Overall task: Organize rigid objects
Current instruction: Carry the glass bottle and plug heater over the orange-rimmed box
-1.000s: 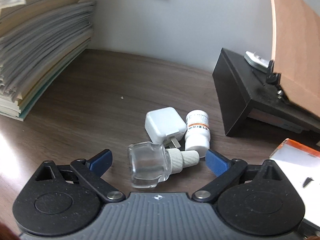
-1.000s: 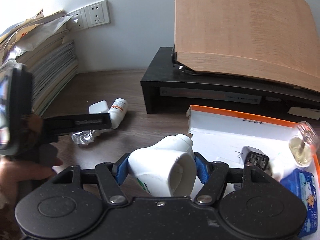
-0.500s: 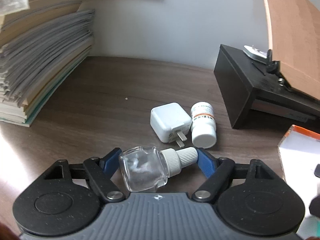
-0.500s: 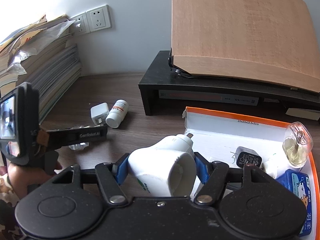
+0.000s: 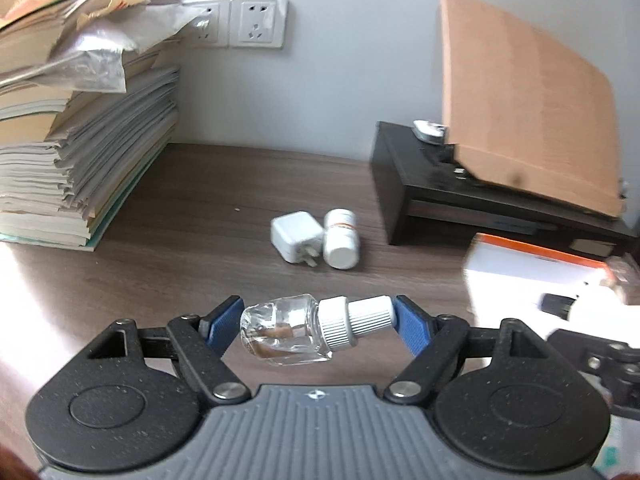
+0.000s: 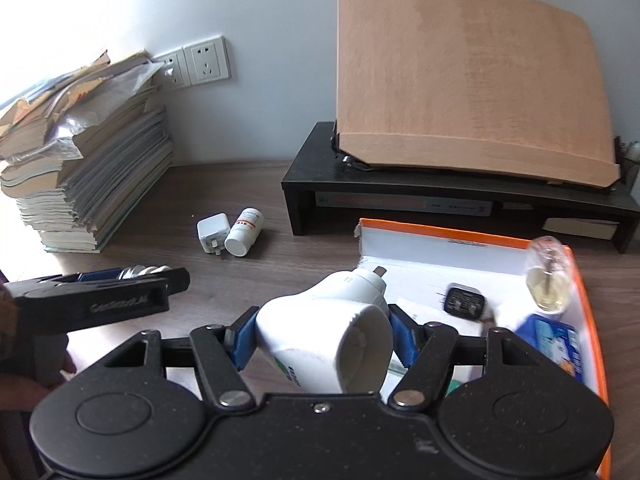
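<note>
My left gripper point(image 5: 316, 320) is shut on a clear glass bottle point(image 5: 288, 334) with a white cap, held sideways above the table; it also shows in the right wrist view point(image 6: 140, 271). My right gripper point(image 6: 322, 338) is shut on a white plug-in device point(image 6: 332, 336), held above the left edge of the orange-rimmed box point(image 6: 440, 232). A white charger point(image 5: 296, 237) and a white pill bottle point(image 5: 340, 239) lie together on the wooden table; they also show in the right wrist view, charger point(image 6: 213, 233) and pill bottle point(image 6: 245, 232).
The box holds a black adapter point(image 6: 464, 300), a round glass bottle point(image 6: 548, 276) and a blue packet point(image 6: 556, 340). A black stand point(image 6: 440, 196) with a wooden board point(image 6: 472, 80) is at the back right. A stack of books point(image 6: 88, 176) is at the left.
My left gripper closed on the clear bottle, lifted it off the table and drew back. My right gripper rose slightly with the white device still in it.
</note>
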`<state>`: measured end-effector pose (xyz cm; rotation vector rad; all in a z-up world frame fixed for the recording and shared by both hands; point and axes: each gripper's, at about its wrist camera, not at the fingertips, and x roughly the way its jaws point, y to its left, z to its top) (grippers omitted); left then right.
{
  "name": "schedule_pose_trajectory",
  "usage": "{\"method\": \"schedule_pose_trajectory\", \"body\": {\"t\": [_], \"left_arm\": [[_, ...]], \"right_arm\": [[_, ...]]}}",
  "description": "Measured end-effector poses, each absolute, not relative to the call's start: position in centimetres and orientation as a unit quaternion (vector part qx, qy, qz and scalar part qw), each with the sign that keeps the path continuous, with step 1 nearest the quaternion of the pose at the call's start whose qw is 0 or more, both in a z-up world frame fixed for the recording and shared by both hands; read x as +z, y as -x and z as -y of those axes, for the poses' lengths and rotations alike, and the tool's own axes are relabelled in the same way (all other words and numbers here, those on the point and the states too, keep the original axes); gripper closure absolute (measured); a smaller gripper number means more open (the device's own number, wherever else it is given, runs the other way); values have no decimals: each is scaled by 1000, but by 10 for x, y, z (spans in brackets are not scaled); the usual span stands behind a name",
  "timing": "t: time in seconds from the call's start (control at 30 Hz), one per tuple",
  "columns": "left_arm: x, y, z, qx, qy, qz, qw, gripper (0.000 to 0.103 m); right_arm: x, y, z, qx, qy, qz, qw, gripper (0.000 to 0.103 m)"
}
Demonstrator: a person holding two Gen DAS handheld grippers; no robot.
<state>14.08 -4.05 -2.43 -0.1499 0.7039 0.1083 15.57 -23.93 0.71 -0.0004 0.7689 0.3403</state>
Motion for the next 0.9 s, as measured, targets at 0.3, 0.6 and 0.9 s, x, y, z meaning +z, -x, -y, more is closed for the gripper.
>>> {"method": "schedule_pose_trajectory", "body": {"t": [0.3, 0.6, 0.9], "left_arm": [[5, -93, 93, -27, 82, -340, 937, 21], [8, -78, 153, -99, 59, -346, 931, 21], [2, -71, 189, -141, 44, -352, 924, 21]], "right_arm": [[33, -108, 285, 122, 1, -351, 928, 24], [39, -65, 342, 48, -4, -343, 938, 24], [34, -35, 379, -1, -23, -342, 939, 24]]}}
